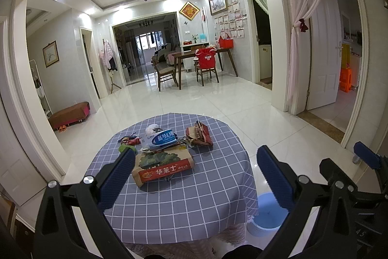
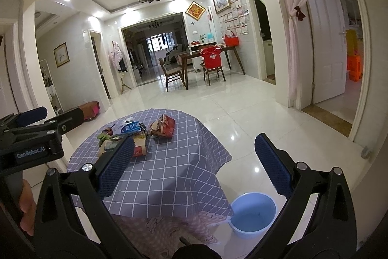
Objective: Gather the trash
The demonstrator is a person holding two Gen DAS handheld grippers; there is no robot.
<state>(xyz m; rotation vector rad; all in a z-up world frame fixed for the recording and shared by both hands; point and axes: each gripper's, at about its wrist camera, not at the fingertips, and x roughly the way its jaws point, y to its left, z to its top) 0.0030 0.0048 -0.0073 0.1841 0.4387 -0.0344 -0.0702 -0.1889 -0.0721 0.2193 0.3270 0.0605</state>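
Checked tablecloth (image 1: 184, 198) holds trash (image 1: 165, 152); left hand-held gripper (image 1: 196, 176) hides its edge.

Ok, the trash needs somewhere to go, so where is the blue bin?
The blue bin stands on the floor at the lower right of both views, just right of the round table, partly under the tablecloth's hanging edge.

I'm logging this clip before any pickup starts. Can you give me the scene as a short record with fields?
surface: round table under a blue checked cloth
trash: paper bag with red band nearest, toothpaste box behind it, red wrapper to the right, small scraps to the left
bin: blue bin on the floor, right of the table
left gripper: open, holding nothing
right gripper: open, holding nothing
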